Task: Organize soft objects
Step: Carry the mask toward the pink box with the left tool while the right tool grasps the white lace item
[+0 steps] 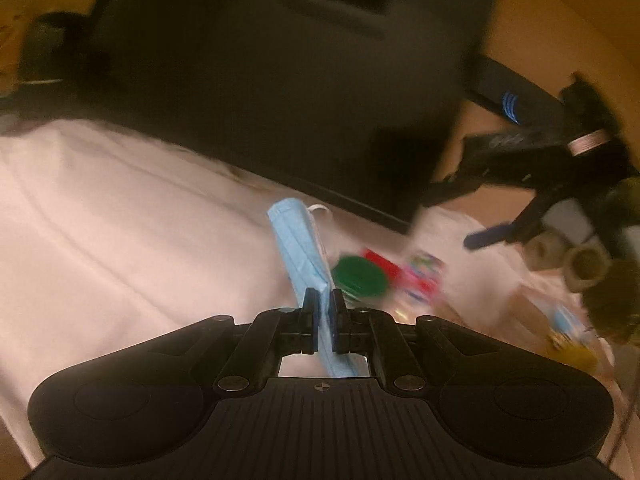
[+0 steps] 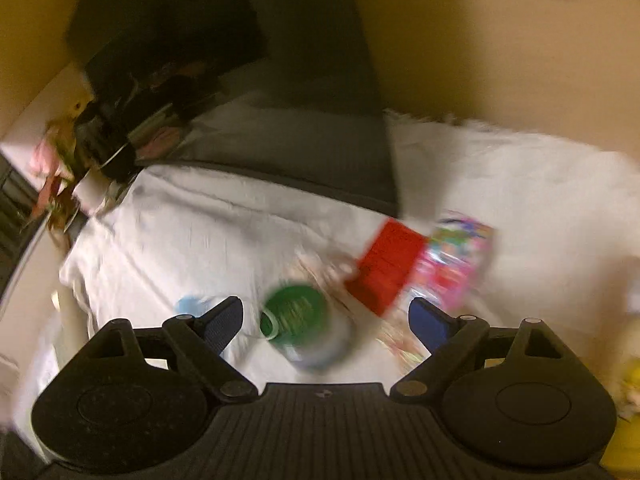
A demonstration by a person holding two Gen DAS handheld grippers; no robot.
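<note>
My left gripper (image 1: 323, 300) is shut on a light blue face mask (image 1: 299, 248), which sticks up and forward between the pads above the white cloth (image 1: 120, 208). My right gripper (image 2: 326, 316) is open above the white cloth (image 2: 192, 232), with a green-lidded round container (image 2: 298, 312) between its fingers. Beyond it lie a red packet (image 2: 384, 264) and a pink colourful packet (image 2: 456, 260). The same green lid (image 1: 358, 276), red packet (image 1: 382, 262) and pink packet (image 1: 422, 276) show in the left wrist view. The right gripper also shows in the left wrist view (image 1: 492, 236). Both views are blurred.
A large dark panel (image 1: 280, 80) stands behind the cloth. Tape rolls (image 1: 584, 264) and a greenish plush thing (image 1: 616, 296) lie at the right. A dark grey pad (image 2: 304, 140) lies beyond the cloth, with cluttered dark items and flowers (image 2: 60, 168) at the left.
</note>
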